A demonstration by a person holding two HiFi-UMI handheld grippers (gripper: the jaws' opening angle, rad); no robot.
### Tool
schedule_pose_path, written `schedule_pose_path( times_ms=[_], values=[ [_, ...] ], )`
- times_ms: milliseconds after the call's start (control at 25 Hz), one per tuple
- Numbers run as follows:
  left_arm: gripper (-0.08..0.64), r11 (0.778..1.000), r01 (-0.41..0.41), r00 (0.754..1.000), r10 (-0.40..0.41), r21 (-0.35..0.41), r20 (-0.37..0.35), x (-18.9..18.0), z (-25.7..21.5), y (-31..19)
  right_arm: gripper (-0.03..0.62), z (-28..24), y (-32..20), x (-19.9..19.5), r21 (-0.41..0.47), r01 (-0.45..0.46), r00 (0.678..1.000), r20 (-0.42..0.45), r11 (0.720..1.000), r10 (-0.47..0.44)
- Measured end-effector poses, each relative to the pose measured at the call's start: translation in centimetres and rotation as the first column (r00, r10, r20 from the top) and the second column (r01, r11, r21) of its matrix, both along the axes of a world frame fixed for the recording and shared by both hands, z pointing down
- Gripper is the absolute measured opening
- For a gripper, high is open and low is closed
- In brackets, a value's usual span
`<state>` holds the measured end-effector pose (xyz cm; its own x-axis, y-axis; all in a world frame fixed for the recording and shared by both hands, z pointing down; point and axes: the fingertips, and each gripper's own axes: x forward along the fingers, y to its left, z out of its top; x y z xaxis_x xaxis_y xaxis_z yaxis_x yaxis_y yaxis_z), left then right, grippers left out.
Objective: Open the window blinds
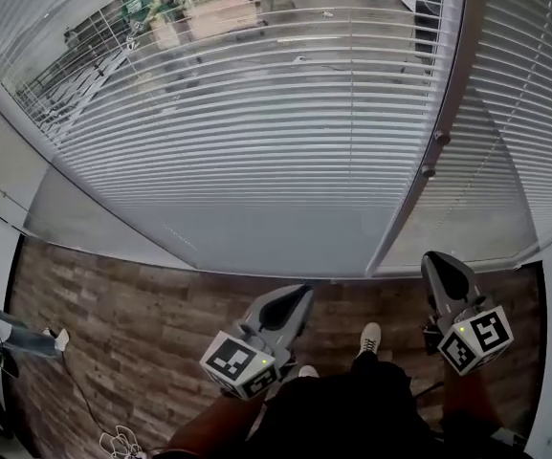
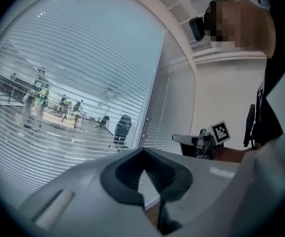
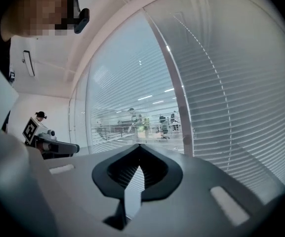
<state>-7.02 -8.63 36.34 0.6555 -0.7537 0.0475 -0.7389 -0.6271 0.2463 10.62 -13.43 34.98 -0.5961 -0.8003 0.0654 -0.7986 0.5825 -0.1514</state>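
**At the window: both tools shut, blinds hanging untouched**

Over the wooden floor (image 1: 113, 323) two tools sit level. The left tool (image 1: 299, 296) has its jaws pressed together with nothing between them. The right tool (image 1: 438, 261) is closed up and empty too. Beyond them the window blinds (image 1: 256, 132) hang in two sections, a wide left panel (image 1: 209, 161) and a narrower right panel (image 1: 534, 113). A grey post (image 1: 452, 75) with two small knobs (image 1: 441, 138) splits them. Neither tool touches the slats. An office with chairs shows through the left panel. Nearer, two white shoes (image 1: 369, 338) peek out, and one cable (image 1: 118, 438) lies coiled at the left.
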Motion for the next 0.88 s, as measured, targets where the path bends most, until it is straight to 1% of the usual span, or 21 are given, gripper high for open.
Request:
schedule_pose_path(
  times_ms=[80,160,240,440,560,640,720,880],
  values=[
    [0.000,1.000,-0.028,1.000,0.028,-0.009,0.005,-1.0,1.3,1.4,0.023,1.5,1.8,-1.4,-0.015,-0.013,1.000,-0.004,1.000,0.013],
    [0.000,0.998,-0.056,0.998,0.057,-0.040,0.018,-2.4,3.4,2.7,0.023,2.8,3.5,-3.0,-0.029,-0.021,1.000,-0.012,0.999,0.021],
    [0.000,0.995,-0.082,0.996,0.083,-0.055,0.011,-3.4,4.3,3.6,0.023,3.3,5.0,-4.5,-0.040,-0.028,0.999,-0.024,0.999,0.027],
    [0.000,0.988,-0.142,0.990,0.142,-0.065,-0.011,-3.9,3.2,4.4,0.023,2.1,7.1,-6.0,-0.057,-0.057,0.997,-0.057,0.997,0.054],
    [0.000,0.985,-0.164,0.986,0.163,-0.057,-0.019,-3.9,1.2,5.4,0.023,0.8,8.6,-6.6,-0.062,-0.062,0.996,-0.069,0.996,0.057],
    [0.000,0.985,-0.166,0.986,0.166,-0.042,-0.023,-3.5,-0.3,6.1,0.023,-0.2,9.5,-6.4,-0.061,-0.056,0.996,-0.078,0.997,0.052],
    [0.000,0.988,-0.149,0.989,0.149,-0.033,-0.018,-3.3,-1.2,6.4,0.023,-0.7,10.0,-6.1,-0.053,-0.044,0.996,-0.078,0.998,0.040],
    [0.000,0.994,-0.104,0.995,0.104,-0.015,-0.005,-2.8,0.5,5.6,0.023,1.0,8.9,-5.3,-0.029,-0.006,0.998,-0.069,1.000,0.004]
  ],
)
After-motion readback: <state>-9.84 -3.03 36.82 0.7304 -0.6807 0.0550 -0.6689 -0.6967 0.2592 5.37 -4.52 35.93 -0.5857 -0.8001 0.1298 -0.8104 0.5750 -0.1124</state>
